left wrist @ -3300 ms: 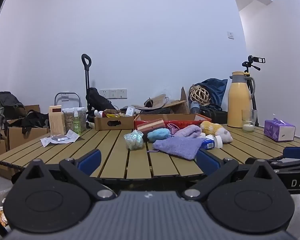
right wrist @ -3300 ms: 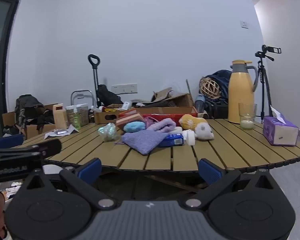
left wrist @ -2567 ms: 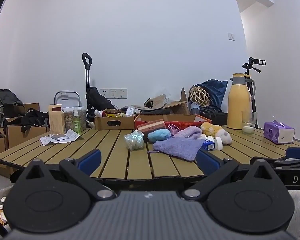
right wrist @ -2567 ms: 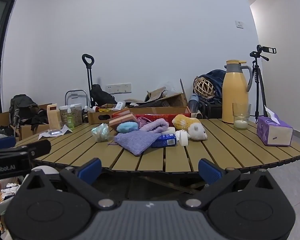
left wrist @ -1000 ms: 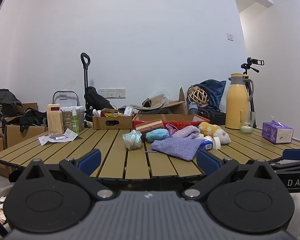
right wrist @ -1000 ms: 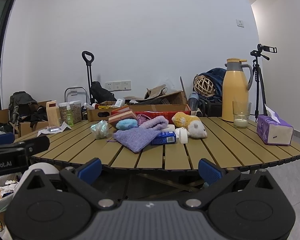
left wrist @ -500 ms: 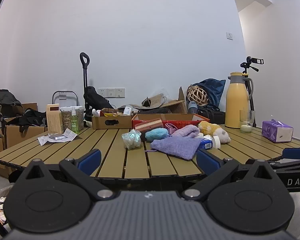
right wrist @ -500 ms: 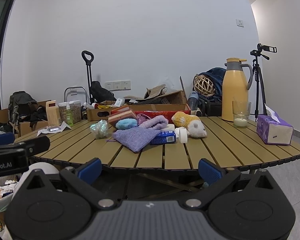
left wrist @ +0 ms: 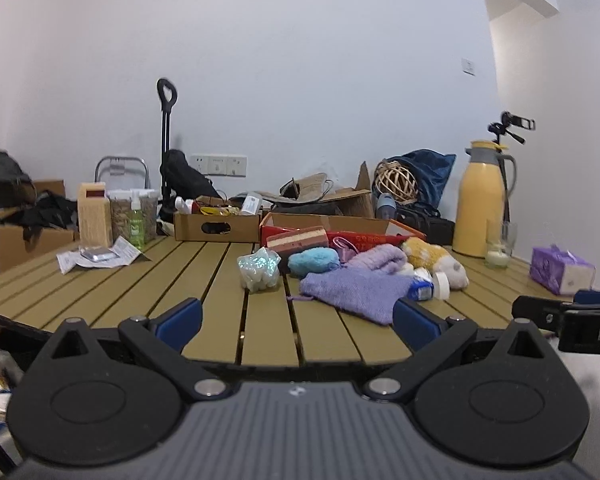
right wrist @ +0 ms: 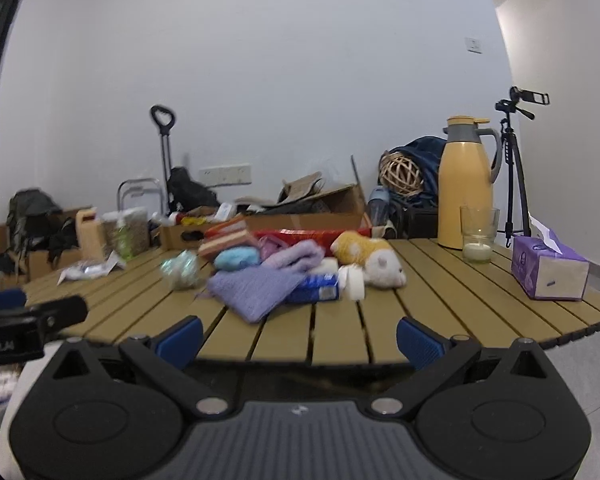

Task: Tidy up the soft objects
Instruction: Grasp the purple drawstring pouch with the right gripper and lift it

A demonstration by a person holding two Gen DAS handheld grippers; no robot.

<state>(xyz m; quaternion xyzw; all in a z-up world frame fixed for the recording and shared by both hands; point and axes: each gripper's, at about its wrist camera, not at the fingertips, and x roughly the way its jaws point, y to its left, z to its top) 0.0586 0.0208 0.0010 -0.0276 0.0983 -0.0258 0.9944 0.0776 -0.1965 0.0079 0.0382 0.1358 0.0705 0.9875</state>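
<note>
Hovering off the tabletop's (left wrist: pixel 220 280) near edge, both grippers (left wrist: pixel 296 322) (right wrist: pixel 298 338) gape wide, holding nothing. Mid-table, the purple cloth (left wrist: pixel 356 290) overlaps a blue box (right wrist: pixel 314 288).

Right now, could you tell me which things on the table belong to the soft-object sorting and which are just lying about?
Job: purple cloth, lilac towel, blue sponge, plush toy, mesh pouch.

Lying about: thermos, tissue box, glass, papers.
</note>
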